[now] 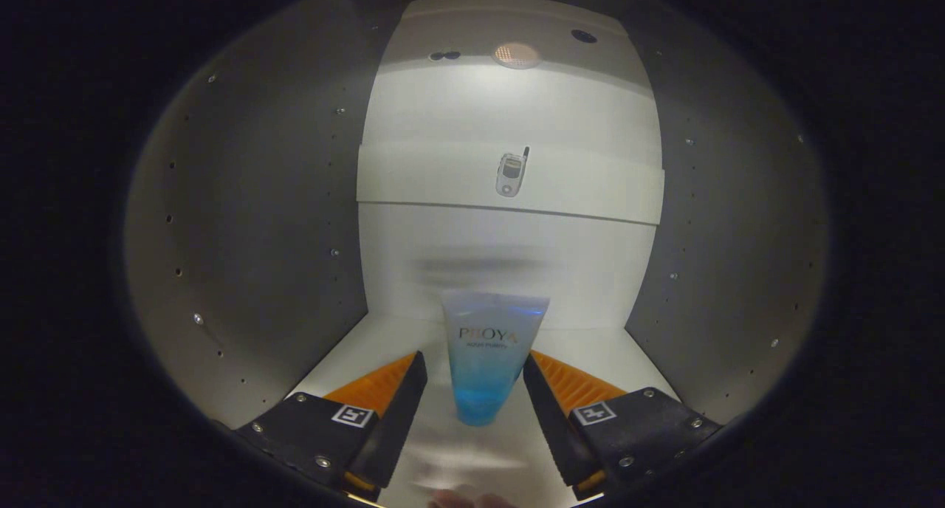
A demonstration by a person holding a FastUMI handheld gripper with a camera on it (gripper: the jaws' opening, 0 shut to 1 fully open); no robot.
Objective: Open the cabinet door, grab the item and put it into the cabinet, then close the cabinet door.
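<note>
Gripper (pixel 475 368) sitting inside cabinet (pixel 244 220), fingers spread, not pinching anything. Translucent blue tube (pixel 489 360) standing cap-down on cabinet floor (pixel 384 338) between fingers; contact with either finger hard to tell, small gaps seeming visible. Tube outline blurring slightly. Flip-phone sticker (pixel 511 174) showing on shelf edge (pixel 443 179) beyond. Round ceiling light (pixel 517 54) glowing above. Side walls dotted with peg holes.

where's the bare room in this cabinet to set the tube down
The cabinet floor is bare on both sides of the tube, out to the side walls, and behind it to the back wall. The upper shelf holds a small phone, bare either side. Tightest: between the claw fingers, which flank the tube.
</note>
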